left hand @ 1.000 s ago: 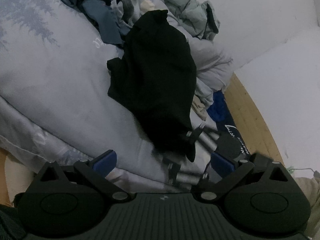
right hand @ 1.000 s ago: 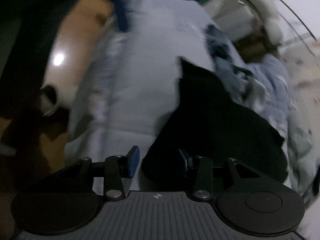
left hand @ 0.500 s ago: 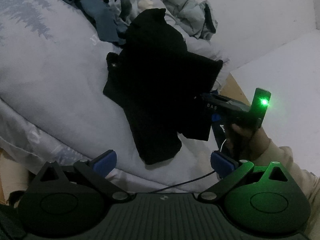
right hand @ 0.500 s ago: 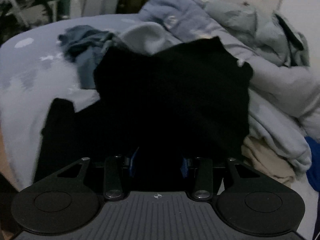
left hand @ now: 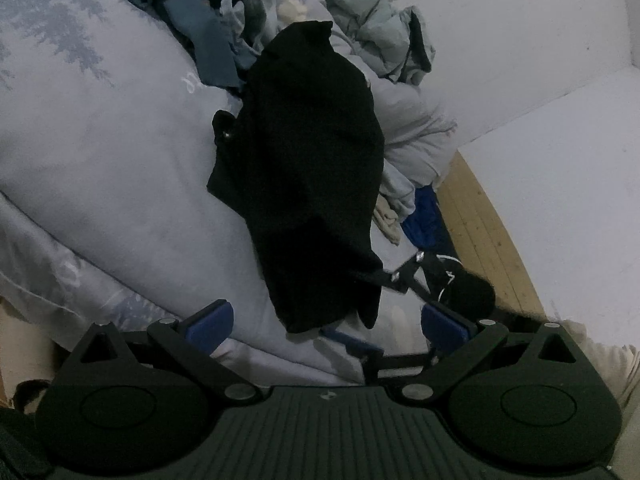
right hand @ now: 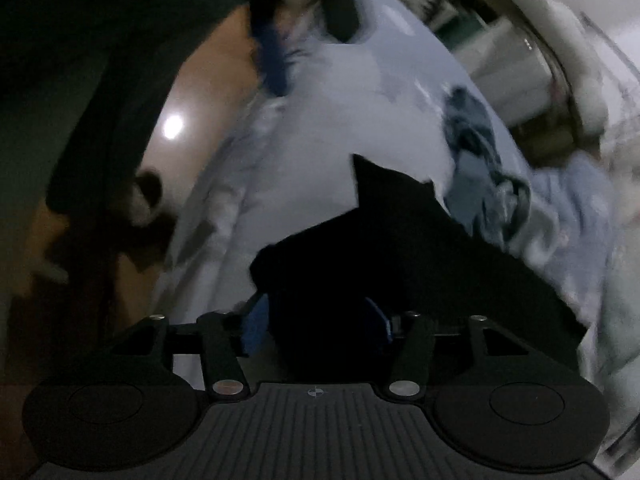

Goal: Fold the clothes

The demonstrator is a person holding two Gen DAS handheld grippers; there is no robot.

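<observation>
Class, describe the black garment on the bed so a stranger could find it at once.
Start with the pale blue bedspread. Beside the heap of crumpled blue and grey clothes lies the black garment, its near corner between the right gripper's opening jaws. It is the only black, flattened piece.

The right wrist view is motion-blurred. The black garment (right hand: 400, 248) covers the inner faces of the right claw (right hand: 316, 320), whose jaws are opening, so contact cannot be told. Clutter beyond it is unreadable.
</observation>
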